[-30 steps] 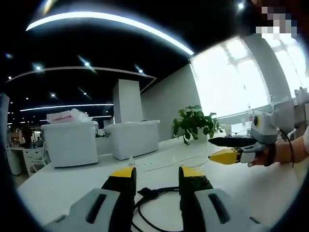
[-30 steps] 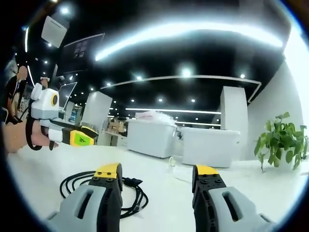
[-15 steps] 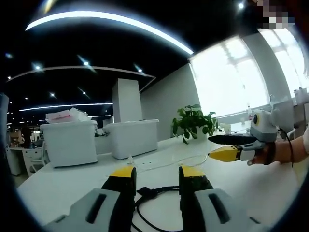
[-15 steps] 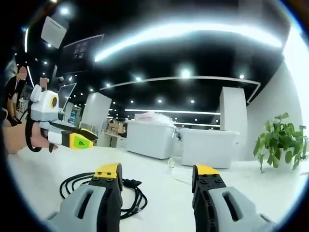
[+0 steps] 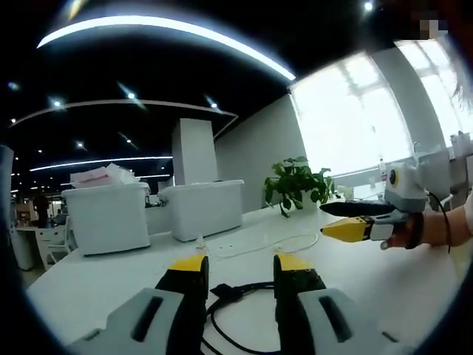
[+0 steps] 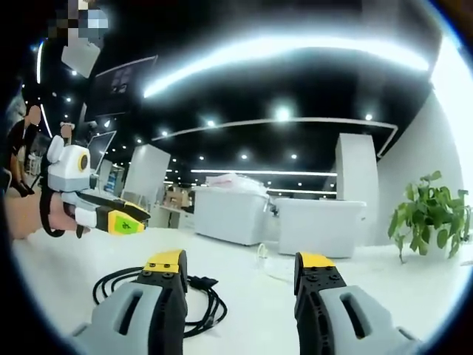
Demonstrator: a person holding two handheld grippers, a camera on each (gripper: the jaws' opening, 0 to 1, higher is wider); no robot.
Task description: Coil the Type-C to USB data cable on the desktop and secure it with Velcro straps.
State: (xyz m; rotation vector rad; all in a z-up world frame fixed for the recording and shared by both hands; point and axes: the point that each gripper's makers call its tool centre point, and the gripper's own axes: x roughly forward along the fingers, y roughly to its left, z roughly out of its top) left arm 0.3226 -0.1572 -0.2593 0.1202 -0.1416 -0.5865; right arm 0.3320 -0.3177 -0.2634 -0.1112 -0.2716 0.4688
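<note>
Cable (image 6: 194, 297), black, loosely coiled; no writing legible.

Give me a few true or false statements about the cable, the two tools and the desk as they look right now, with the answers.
1. The black cable lies in loose loops on the white desk. True.
2. The right tool is shut on the cable. False: its jaws stand apart, with nothing between them.
3. The left tool has its jaws open above the cable. True.
4. A potted plant stands on the desk near the window. True.
5. The two storage bins on the desk are black. False: they are white.
</note>
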